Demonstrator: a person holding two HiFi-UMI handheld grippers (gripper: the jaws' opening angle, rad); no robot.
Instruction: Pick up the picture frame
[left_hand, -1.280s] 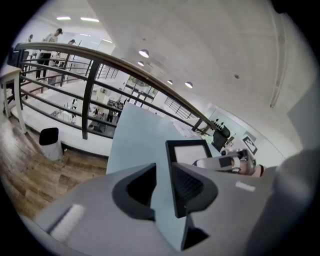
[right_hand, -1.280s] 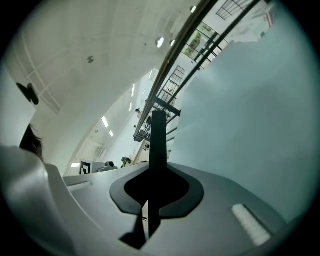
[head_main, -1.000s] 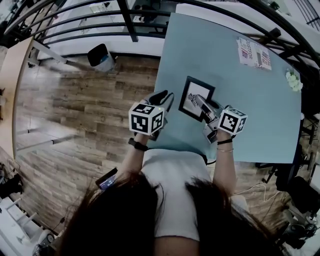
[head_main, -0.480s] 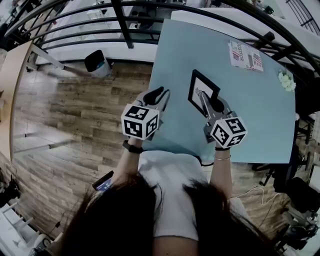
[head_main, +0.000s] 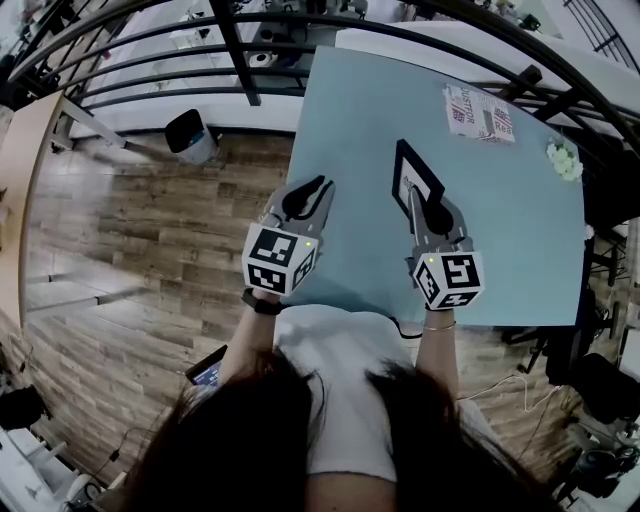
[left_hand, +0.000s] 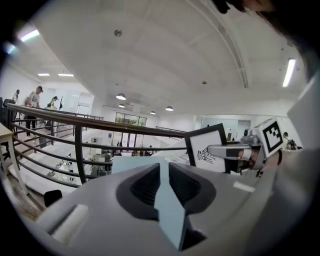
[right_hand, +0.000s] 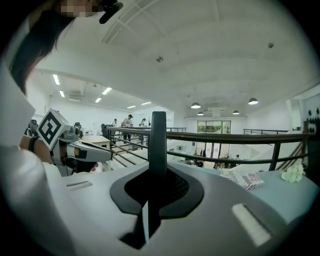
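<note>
The right tool (head_main: 422, 206) is clamped on the frame (head_main: 412, 178), its jaws nearly together with the thin black edge pinched between them. In the right gripper view the frame (right_hand: 158, 142) shows edge-on as a dark upright bar rising from between the jaws of that tool (right_hand: 156, 175). The left gripper view shows the frame (left_hand: 209, 149) from its front: a black border round a white sheet with a small dark drawing. It stands upright, and the right tool grips it on the side edge nearer the person.

From the head view the frame hangs over the middle of the pale blue surface (head_main: 510, 240), somewhat toward the near edge. It is turned up on end, so only a narrow slice of its face shows.

The left tool (head_main: 314, 189) is over the surface's left edge, toward the near left corner and well apart from the frame. Its jaws (left_hand: 164, 172) stand a narrow way apart with nothing between them; only the blue surface shows through the gap.

A booklet (head_main: 478, 112) lies flat near the far right corner, and small white flowers (head_main: 563, 158) sit by the right edge. A dark railing (head_main: 240, 50) runs beyond the far edge, and a bin (head_main: 190, 137) stands on the wooden floor (head_main: 130, 240) to the left.
</note>
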